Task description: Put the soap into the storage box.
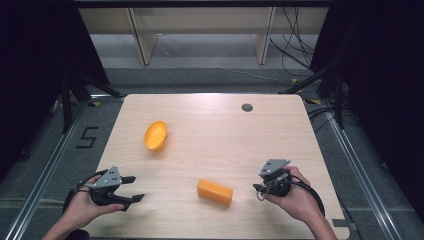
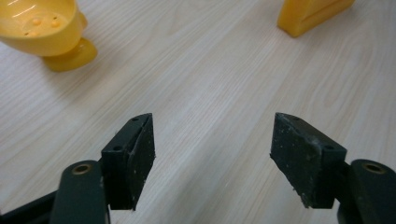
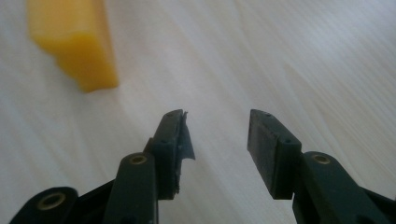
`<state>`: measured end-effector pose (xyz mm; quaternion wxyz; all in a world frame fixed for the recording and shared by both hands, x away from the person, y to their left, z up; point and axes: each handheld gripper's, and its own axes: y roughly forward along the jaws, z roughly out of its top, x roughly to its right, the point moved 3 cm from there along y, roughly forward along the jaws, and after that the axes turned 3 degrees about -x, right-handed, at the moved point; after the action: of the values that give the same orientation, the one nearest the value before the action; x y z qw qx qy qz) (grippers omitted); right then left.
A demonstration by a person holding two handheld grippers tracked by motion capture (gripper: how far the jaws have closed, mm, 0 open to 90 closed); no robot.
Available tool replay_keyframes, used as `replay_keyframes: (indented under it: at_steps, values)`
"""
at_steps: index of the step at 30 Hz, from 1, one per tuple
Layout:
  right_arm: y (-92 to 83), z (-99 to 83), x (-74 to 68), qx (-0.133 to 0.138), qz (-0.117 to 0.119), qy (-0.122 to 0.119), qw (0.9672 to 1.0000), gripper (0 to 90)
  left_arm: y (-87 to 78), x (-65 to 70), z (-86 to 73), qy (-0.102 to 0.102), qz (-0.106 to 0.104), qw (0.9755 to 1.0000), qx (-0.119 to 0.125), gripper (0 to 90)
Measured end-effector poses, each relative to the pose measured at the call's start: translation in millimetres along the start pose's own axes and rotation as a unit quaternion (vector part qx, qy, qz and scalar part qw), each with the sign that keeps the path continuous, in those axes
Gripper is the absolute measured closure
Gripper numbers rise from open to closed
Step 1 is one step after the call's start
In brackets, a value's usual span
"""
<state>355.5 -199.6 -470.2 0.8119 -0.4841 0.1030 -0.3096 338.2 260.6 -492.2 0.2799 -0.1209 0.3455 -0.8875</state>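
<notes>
An orange-yellow footed cup (image 1: pixel 156 135) lies on its side on the left half of the wooden table (image 1: pixel 220 135). An orange-yellow rectangular block (image 1: pixel 215 192) rests near the front middle. My left gripper (image 1: pixel 134 188) hovers at the front left, held in a hand, jaws wide apart and pointing right toward the block. In the left gripper view it (image 2: pixel 212 119) is open over bare wood, with the cup (image 2: pixel 44 32) far left and the block (image 2: pixel 310 14) far right. My right gripper (image 1: pixel 256 189) sits just right of the block. Its jaws (image 3: pixel 215 113) are open and hold nothing, and the block (image 3: pixel 74 42) lies ahead on the left.
A small round grommet (image 1: pixel 247 107) is set into the table near its far edge. Dark curtains and stand legs flank the table, and cables run along the floor at the right. Bare wood stretches between the cup, the block and both grippers.
</notes>
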Motion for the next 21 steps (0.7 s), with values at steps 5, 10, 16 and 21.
replay_keyframes:
  at_steps: [5, 10, 16, 21]
  values:
    - [-7.4, 12.6, -11.7, -0.058, 0.061, -0.049, 0.9953, 60.8, 3.0, 3.9, -1.4, 0.035, -0.003, 0.9991, -0.026, 30.3]
    - [-8.5, 32.6, -20.5, -0.088, 0.090, -0.082, 0.9886, 60.5, 4.0, 4.1, -2.3, 0.033, -0.004, 0.9992, -0.023, 30.2]
    - [-4.8, 59.7, -30.6, -0.106, 0.118, -0.107, 0.9816, 58.5, 6.5, 6.7, -2.3, 0.029, -0.012, 0.9993, -0.018, 28.0]
    - [5.4, 84.6, -43.3, -0.138, 0.131, -0.132, 0.9727, 53.0, 6.8, 5.7, -2.7, 0.033, -0.015, 0.9990, -0.025, 27.3]
